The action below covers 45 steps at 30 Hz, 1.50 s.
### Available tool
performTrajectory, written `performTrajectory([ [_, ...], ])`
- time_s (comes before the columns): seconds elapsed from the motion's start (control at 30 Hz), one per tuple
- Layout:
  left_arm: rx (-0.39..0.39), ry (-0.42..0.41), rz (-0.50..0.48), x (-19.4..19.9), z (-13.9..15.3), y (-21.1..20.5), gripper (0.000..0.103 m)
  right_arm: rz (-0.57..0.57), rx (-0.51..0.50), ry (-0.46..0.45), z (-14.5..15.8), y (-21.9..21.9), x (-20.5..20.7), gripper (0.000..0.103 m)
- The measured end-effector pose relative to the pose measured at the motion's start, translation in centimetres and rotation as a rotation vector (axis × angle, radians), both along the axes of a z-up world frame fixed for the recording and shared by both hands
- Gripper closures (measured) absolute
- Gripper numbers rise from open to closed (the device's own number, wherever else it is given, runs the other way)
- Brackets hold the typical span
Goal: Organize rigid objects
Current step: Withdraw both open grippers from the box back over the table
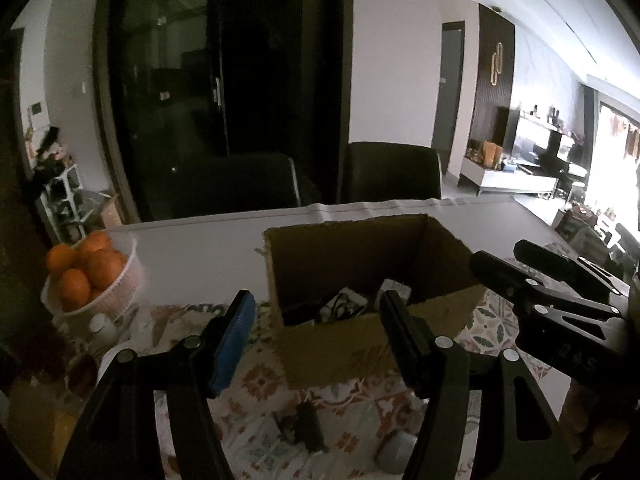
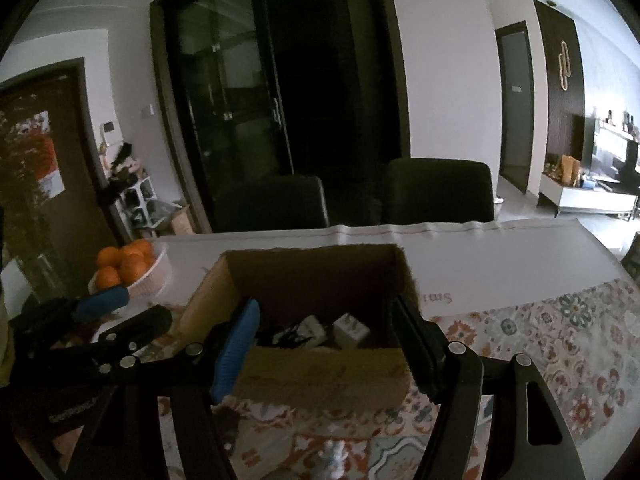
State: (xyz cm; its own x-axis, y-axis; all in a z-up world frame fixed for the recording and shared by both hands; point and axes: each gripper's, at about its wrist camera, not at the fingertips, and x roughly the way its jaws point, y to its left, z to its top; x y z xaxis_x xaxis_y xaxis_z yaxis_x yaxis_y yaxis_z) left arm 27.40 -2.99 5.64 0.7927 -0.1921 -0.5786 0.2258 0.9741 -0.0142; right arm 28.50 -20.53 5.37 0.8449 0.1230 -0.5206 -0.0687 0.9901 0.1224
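Cardboard box [image 1: 340, 344] contents — dark tangle, pale blocks — too dim to identify

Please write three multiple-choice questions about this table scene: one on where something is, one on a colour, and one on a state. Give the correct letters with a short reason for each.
1. Where is the bowl of oranges relative to the cardboard box, seen from the left wrist view?
A. left of it
B. inside it
C. right of it

2. What colour is the pad on one of the left gripper's fingers?
A. red
B. blue
C. yellow

3. What is the state of the right gripper?
A. shut on a charger
B. shut on an orange
C. open, holding nothing

Answers: 1 A, the bowl stands apart on the box's left; 2 B, the pad on its left finger is blue; 3 C, its jaws stand apart with nothing between them.
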Motion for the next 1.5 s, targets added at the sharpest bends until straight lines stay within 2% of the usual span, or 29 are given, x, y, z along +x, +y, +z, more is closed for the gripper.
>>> performTrajectory([
  [0.13, 0.01, -0.026, 0.038, -2.2, -0.1, 1.1, 0.034, 0.017, 0.01, -0.012, -0.2, 1.0, -1.7, 0.033],
  [0.33, 0.025, -0.049, 0.097, -5.2, -0.8, 2.5, 0.021, 0.042, -0.003, -0.023, -0.8, 2.4, -3.9, 0.027],
  [0.63, 0.042, -0.039, 0.141, -8.5, -2.9, 3.6, 0.009, 0.056, -0.03, -0.025, -2.2, 3.4, -6.7, 0.018],
  [0.77, 0.062, -0.027, 0.147, -9.5, -3.9, 3.6, 0.009, 0.064, -0.037, -0.01, -3.2, 3.6, -7.6, 0.013],
  [1.0, 0.074, 0.002, 0.146, -10.8, -5.5, 3.6, 0.009, 0.084, -0.035, 0.031, -5.2, 3.8, -8.5, 0.013],
  [1.5, 0.022, 0.139, 0.123, -12.5, -10.5, 4.4, 0.009, 0.14, -0.053, 0.101, -9.1, 5.0, -10.0, 0.013],
])
